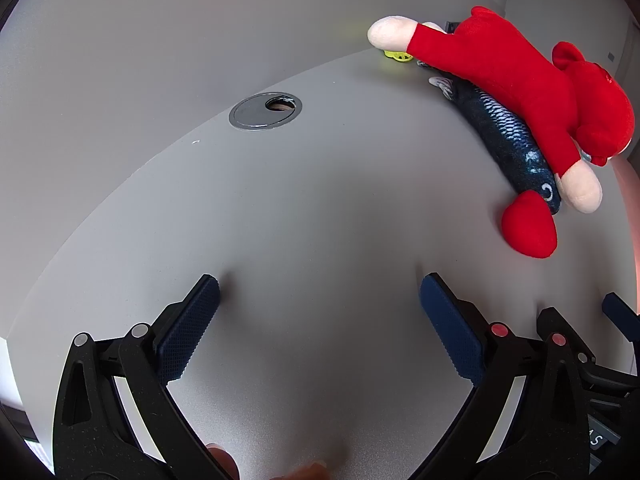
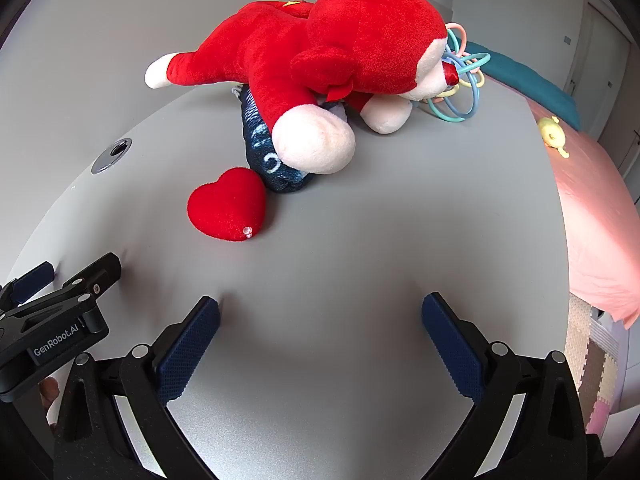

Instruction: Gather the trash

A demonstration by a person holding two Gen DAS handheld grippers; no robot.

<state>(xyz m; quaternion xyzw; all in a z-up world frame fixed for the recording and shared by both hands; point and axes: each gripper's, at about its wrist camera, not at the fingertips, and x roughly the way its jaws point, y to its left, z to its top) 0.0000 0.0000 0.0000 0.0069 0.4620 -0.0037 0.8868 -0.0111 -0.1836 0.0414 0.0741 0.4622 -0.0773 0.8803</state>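
Grey table [image 2: 360, 240] with red heart [image 2: 227, 205], fish toy [image 2: 272, 168], ring rattle [image 2: 466, 80]

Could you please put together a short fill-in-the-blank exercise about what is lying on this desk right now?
1. The red plush monkey lies on top of a dark blue toy shaped like a ____.
2. The small red plush in front of the fish toy is shaped like a ____.
3. Both the left gripper and the right gripper have their jaws ____, holding nothing.
4. The round metal grommet is set into the grey ____.

Missing words: fish; heart; open; desk
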